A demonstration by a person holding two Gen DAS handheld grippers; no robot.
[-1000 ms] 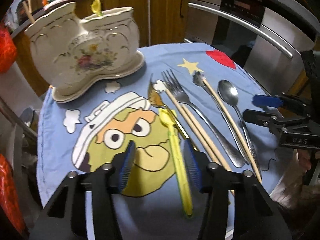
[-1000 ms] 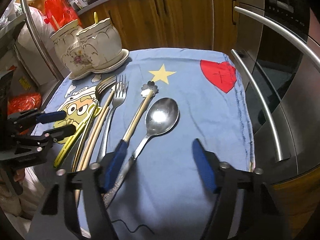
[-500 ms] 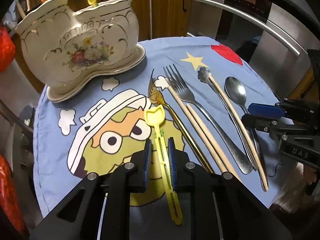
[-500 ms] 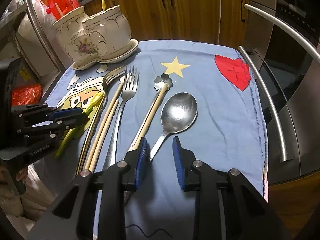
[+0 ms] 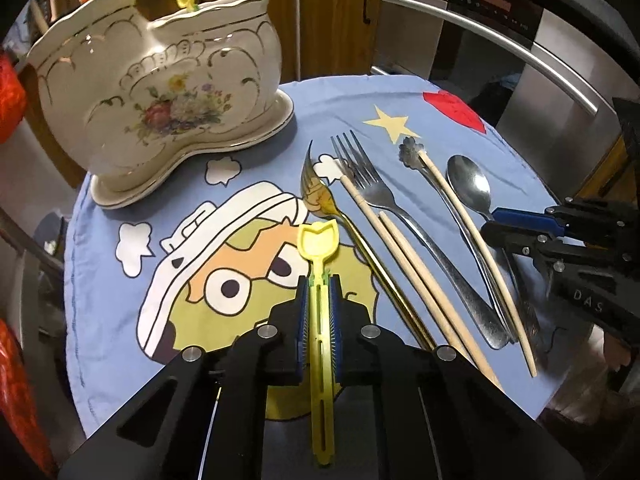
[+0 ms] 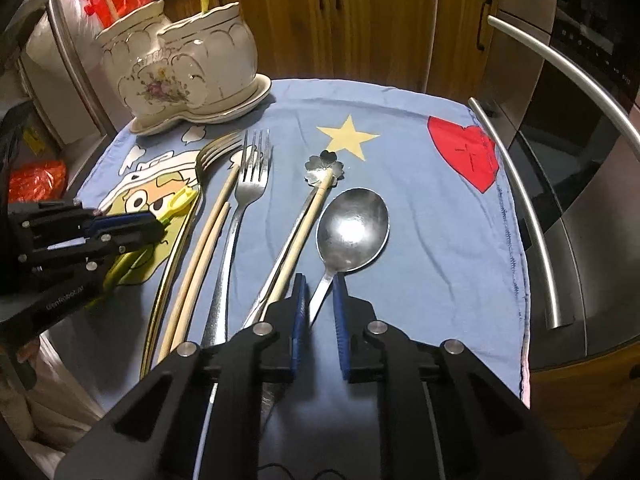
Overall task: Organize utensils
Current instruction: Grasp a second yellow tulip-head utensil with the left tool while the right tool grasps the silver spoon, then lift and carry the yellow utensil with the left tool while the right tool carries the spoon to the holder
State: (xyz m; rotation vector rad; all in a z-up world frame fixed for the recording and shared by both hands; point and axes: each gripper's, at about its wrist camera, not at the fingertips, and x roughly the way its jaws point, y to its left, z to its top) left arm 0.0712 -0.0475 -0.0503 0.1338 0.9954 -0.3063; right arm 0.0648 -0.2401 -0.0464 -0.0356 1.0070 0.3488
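Left wrist view: the left tool (image 5: 319,306) is clamped on the yellow plastic fork (image 5: 318,264) at mid-handle, low centre of the frame, its tulip-shaped head pointing up-frame toward the ceramic utensil holder (image 5: 160,92) at upper left; that line probably suits a straight carry into the holder. The gold fork (image 5: 320,200), chopsticks (image 5: 400,248) and steel fork (image 5: 384,200) lie just to its right on the cartoon cloth (image 5: 120,288) covering the surface.

Right wrist view: the right tool (image 6: 319,304) is closed on the steel spoon (image 6: 354,230) at its neck, low centre, the bowl lying on the cloth. The flower-ended stirrer (image 6: 324,166) and a lone chopstick (image 6: 298,240) lie touching the left finger, liable to be dragged along.
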